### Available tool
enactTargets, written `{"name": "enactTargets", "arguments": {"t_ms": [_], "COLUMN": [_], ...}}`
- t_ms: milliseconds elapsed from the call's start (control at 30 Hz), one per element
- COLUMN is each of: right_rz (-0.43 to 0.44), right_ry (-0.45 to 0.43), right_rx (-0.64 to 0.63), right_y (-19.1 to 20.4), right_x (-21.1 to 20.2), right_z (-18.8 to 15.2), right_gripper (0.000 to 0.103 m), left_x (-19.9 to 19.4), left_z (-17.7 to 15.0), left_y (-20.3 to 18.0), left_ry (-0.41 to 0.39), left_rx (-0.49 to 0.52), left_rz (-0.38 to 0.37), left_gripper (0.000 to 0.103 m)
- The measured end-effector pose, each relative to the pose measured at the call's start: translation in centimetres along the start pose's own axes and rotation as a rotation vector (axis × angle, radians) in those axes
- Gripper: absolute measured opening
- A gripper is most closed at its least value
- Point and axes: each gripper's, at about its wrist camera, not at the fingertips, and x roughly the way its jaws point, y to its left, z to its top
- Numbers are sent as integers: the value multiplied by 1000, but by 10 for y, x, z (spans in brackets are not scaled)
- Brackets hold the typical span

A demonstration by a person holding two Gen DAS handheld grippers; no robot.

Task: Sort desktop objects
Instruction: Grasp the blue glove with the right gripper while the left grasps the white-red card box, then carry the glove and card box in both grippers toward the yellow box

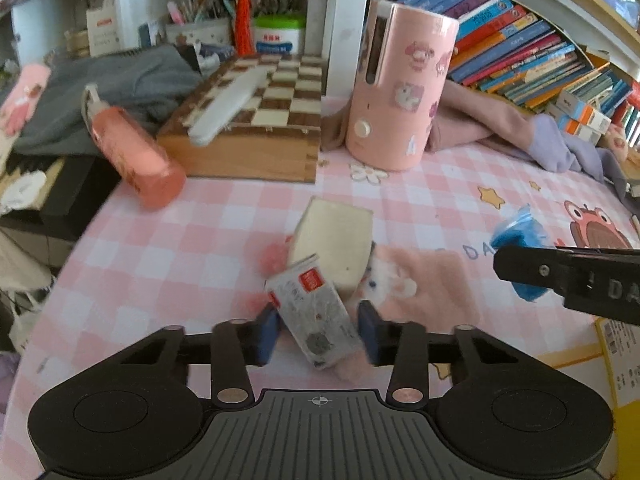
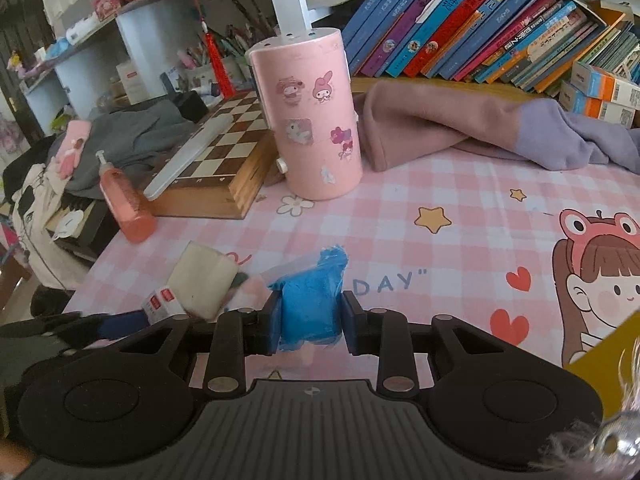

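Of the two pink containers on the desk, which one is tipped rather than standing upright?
The pump bottle of orange-pink liquid by the chessboard box's corner leans over; the sticker-covered pink cylinder stands straight on the checked cloth.

Left wrist view: small book (image 1: 320, 312) blurred, cover print unreadable; whether the pads press its sides cannot be told. Pink fluffy thing (image 1: 424, 284) under it smeared, shape unclear. Right gripper's finger (image 1: 568, 276) cut off by right edge. Right wrist view: blue bag (image 2: 310, 304) lower end hidden behind the gripper body. Yellow box (image 2: 608, 356) cut by right edge. Book spines (image 2: 460, 20) too small to read.
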Motion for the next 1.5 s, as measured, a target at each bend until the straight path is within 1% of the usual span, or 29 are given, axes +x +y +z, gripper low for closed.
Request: {"name": "enactTargets", "arguments": {"t_ms": [100, 333, 667, 1300, 1500], "right_rz": [-3, -14, -21, -31, -35], "right_ry": [6, 10, -18, -71, -85], "right_rx": [-6, -13, -10, 7, 4], "right_y": [1, 5, 14, 35, 43], "right_x": [-4, -13, -37, -92, -114], "right_z": [-4, -13, -23, -60, -75], "right_gripper": [27, 27, 27, 27, 27], "left_x": [-6, -31, -72, -145, -164], "left_z": [-2, -6, -13, -47, -62], "left_y": [0, 6, 9, 16, 19], "left_ry": [-10, -49, -113, -184, -193], "left_rx": [1, -16, -15, -44, -41], "left_rz": [-2, -30, -78, -185, -217], "left_gripper": [32, 31, 31, 31, 31]}}
